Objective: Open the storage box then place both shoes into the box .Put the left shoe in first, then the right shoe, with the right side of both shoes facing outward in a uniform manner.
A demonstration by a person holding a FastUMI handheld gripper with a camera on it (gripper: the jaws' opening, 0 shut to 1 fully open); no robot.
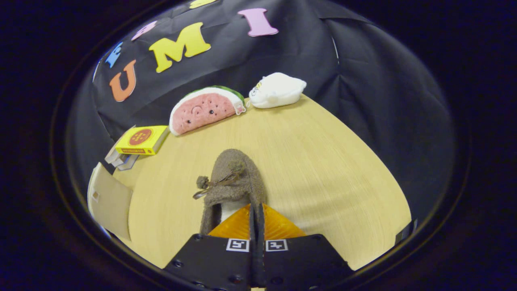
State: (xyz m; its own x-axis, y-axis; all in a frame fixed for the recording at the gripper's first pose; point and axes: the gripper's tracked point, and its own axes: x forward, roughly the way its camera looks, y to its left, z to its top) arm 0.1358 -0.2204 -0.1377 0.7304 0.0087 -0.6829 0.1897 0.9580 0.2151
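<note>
A brown fuzzy shoe point(234, 178) with a small bow on top lies on the wooden table point(323, 169), its toe pointing away from me. My gripper point(256, 208) is shut, and its two fingers pinch the right side of the shoe's collar. The white lining of the shoe's opening shows just to the left of the fingertips. A beige flat panel point(109, 206), which looks like part of the storage box, stands at the table's left edge, off to the left of the shoe.
A yellow box point(141, 140) rests on some white pieces at the far left. A watermelon plush point(204, 109) and a white plush point(278, 90) lie at the back edge against the black cloth wall. Bare tabletop stretches to the right of the shoe.
</note>
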